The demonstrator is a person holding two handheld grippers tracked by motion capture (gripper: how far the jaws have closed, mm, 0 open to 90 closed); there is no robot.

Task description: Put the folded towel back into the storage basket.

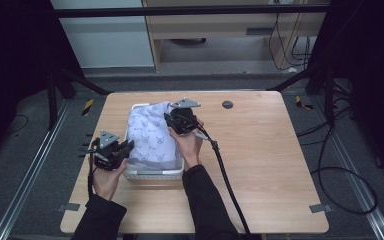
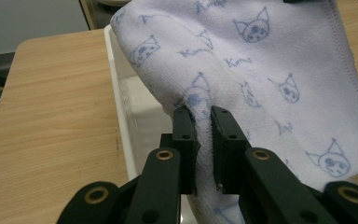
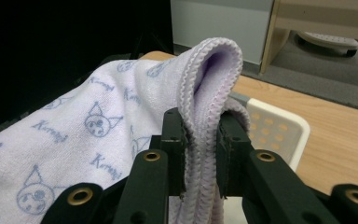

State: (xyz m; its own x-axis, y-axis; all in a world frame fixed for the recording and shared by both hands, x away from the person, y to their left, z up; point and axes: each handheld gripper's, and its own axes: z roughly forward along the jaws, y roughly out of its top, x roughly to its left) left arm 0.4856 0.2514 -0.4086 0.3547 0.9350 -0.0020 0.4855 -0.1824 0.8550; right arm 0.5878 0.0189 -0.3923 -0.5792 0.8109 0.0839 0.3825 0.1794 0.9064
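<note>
A pale lilac towel [image 1: 152, 134] printed with small cat faces lies draped over a white plastic basket [image 1: 152, 174] on the wooden table. My left gripper [image 1: 122, 151] is at the basket's left side, shut on a fold of the towel [image 2: 242, 79], which is pinched between its jaws [image 2: 203, 119]. My right gripper [image 1: 176, 120] is at the basket's far right corner, shut on the towel's stitched hem [image 3: 205, 107], which bulges up in a loop above its jaws. The basket's perforated white wall [image 3: 279, 126] shows just behind that hem.
The table [image 1: 265, 160] has open wood to the right and in front of the basket. A small dark round disc [image 1: 227, 104] lies near the far edge. The right gripper's cable [image 1: 225, 175] trails across the table toward the near edge.
</note>
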